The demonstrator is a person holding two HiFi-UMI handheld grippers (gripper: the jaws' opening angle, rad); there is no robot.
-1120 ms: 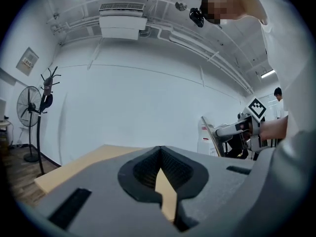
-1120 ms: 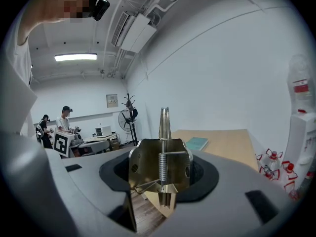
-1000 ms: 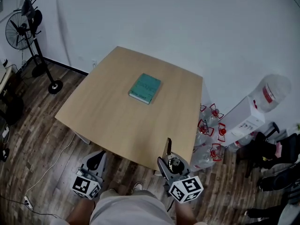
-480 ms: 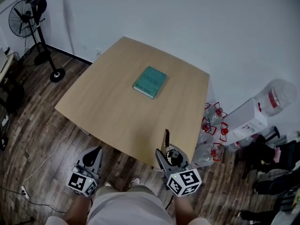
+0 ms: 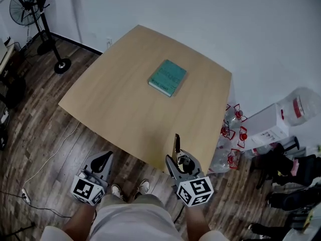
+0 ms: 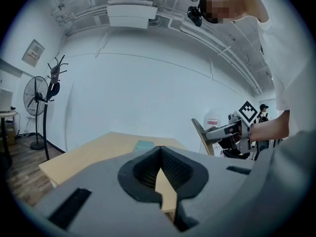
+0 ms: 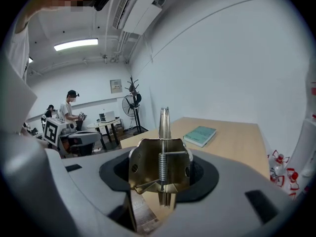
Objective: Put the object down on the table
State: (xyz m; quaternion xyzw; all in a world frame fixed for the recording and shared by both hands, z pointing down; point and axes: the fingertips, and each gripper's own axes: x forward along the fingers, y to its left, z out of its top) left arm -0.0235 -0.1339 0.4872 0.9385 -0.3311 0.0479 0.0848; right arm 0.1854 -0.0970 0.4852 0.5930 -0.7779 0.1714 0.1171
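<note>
My right gripper (image 5: 179, 163) is shut on a brass-coloured metal spring clip (image 7: 160, 168), whose flat blade (image 5: 176, 143) sticks up over the front edge of the wooden table (image 5: 125, 104). The clip fills the space between the right jaws (image 7: 161, 179), with its coil spring facing the camera. A teal book (image 5: 167, 78) lies on the far half of the table and shows again as the book (image 7: 200, 135) beyond the clip. My left gripper (image 5: 102, 160) hangs shut and empty over the floor, short of the table's front left edge. In the left gripper view its jaws (image 6: 160, 154) meet, and the right gripper (image 6: 229, 131) shows at the right.
A standing fan (image 5: 30, 6) is at the far left by the wall. Right of the table lie several clear bottles with red caps (image 5: 234, 134), a white box (image 5: 262, 128) and a large water jug (image 5: 297, 106). A cable (image 5: 47, 159) runs over the wooden floor.
The head view has shifted, so the table and book sit higher and further right in the picture. The right gripper, still holding the clip, is a little nearer the table's front edge.
</note>
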